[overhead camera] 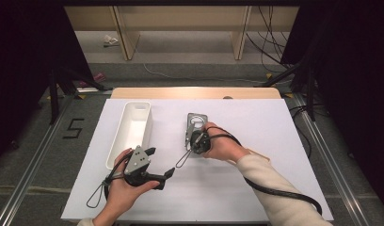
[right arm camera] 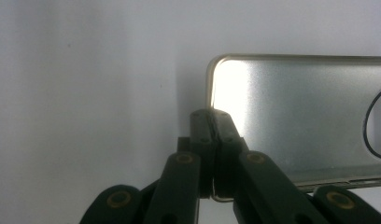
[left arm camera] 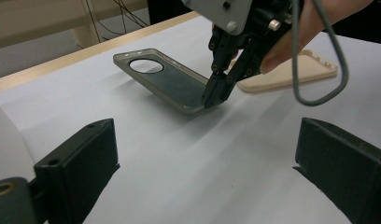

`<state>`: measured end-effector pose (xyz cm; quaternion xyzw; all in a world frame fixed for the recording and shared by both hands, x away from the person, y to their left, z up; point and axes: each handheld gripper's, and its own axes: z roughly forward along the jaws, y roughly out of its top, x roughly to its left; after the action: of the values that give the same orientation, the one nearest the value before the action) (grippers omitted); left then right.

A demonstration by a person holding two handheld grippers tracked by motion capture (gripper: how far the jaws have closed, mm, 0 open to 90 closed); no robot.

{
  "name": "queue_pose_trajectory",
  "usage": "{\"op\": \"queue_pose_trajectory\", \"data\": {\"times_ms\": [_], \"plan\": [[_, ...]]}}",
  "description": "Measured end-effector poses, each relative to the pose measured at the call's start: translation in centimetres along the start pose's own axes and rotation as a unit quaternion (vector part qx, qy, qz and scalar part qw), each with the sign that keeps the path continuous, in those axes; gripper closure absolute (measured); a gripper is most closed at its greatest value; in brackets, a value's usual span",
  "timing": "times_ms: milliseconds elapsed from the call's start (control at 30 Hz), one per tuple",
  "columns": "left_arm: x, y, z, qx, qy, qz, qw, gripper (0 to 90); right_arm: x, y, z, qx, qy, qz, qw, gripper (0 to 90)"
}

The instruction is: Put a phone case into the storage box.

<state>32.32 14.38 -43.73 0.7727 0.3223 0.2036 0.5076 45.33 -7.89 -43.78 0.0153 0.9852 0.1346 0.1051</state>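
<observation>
A grey phone case (overhead camera: 196, 119) with a round camera hole lies mid-table on the white sheet. My right gripper (overhead camera: 196, 142) is shut on the rim of its near short end. In the left gripper view the right gripper (left arm camera: 215, 96) pinches the case (left arm camera: 172, 81) at its corner, and that end looks slightly raised. The right gripper view has the black jaws (right arm camera: 212, 122) pressed together on the case's (right arm camera: 296, 112) edge. My left gripper (overhead camera: 160, 162) stands open near the table's front left with nothing between its jaws; in its own view the left gripper (left arm camera: 209, 161) faces the case.
A long white tray (overhead camera: 116, 136) stands left of the case, just beyond the left gripper. A beige phone case (left arm camera: 291, 74) lies on the sheet behind the right hand. The table's wooden far edge (overhead camera: 195, 92) borders the white sheet.
</observation>
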Motion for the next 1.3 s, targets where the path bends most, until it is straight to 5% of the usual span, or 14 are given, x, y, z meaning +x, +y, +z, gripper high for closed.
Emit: {"op": "queue_pose_trajectory", "data": {"times_ms": [400, 867, 967, 1300], "plan": [[0.3, 0.0, 0.2, 0.002, 0.004, -0.001, 1.0, 5.2, 0.4, -2.8, -2.1, -0.08, 0.001, 0.025, 0.9965, 89.6], [0.6, 0.3, 1.3, 0.004, 0.007, 0.0, 1.0, 5.4, 2.3, -5.5, -4.4, -0.153, 0.009, 0.035, 0.9875, 89.5], [0.6, 0.3, 1.4, 0.004, 0.006, 0.0, 1.0, 5.8, 2.7, -5.9, -4.6, -0.179, 0.024, 0.045, 0.9826, 89.6], [0.7, 0.5, 1.7, 0.006, 0.008, -0.001, 1.0, 5.8, 4.5, -6.7, -5.4, -0.211, 0.026, 0.042, 0.9763, 89.6]]}}
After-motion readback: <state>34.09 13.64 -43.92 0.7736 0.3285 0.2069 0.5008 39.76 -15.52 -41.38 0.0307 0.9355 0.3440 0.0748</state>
